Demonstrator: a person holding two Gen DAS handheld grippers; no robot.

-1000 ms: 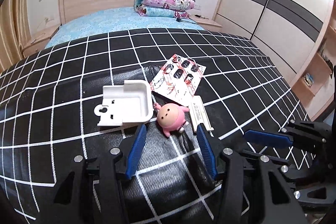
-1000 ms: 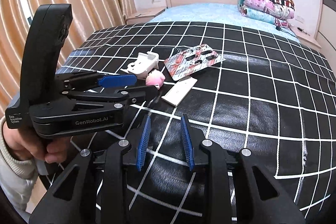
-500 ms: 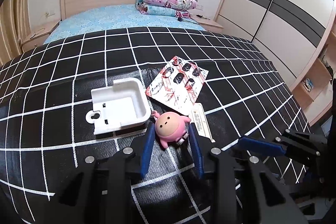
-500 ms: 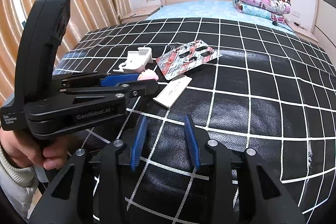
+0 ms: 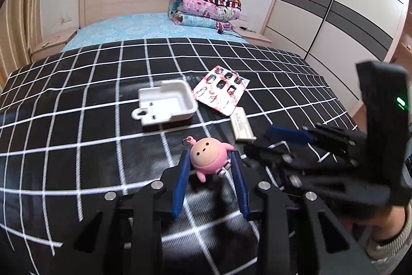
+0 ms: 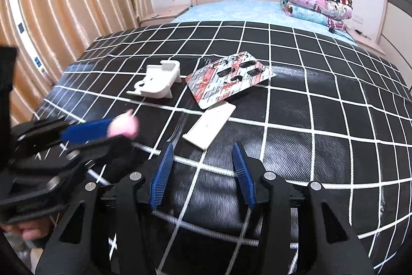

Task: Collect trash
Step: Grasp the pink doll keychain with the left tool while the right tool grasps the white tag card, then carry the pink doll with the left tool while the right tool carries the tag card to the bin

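Observation:
My left gripper (image 5: 209, 154) is shut on a pink round toy with a key ring (image 5: 208, 159) and holds it just above the black checked cover. In the right wrist view the toy (image 6: 123, 124) shows as a pink blur at the left gripper's blue pad. Further up the bed lie a white plastic tray (image 5: 167, 102), a red-and-white blister card (image 5: 221, 92) and a small flat white box (image 5: 242, 125). My right gripper (image 6: 203, 146) points down at the near end of the white box (image 6: 209, 125). Its jaws are opening and nothing is between them.
The black cover with white grid lines (image 5: 77, 94) spreads over a bed with a blue sheet (image 5: 144, 22). Folded blankets (image 5: 206, 7) are stacked by the headboard. A wardrobe (image 5: 334, 17) stands on the right and curtains (image 6: 64, 4) hang on the left.
The left jaws closed on the pink toy and drew it back from the tray and card. The right jaws spread wider and came nearer to the white box.

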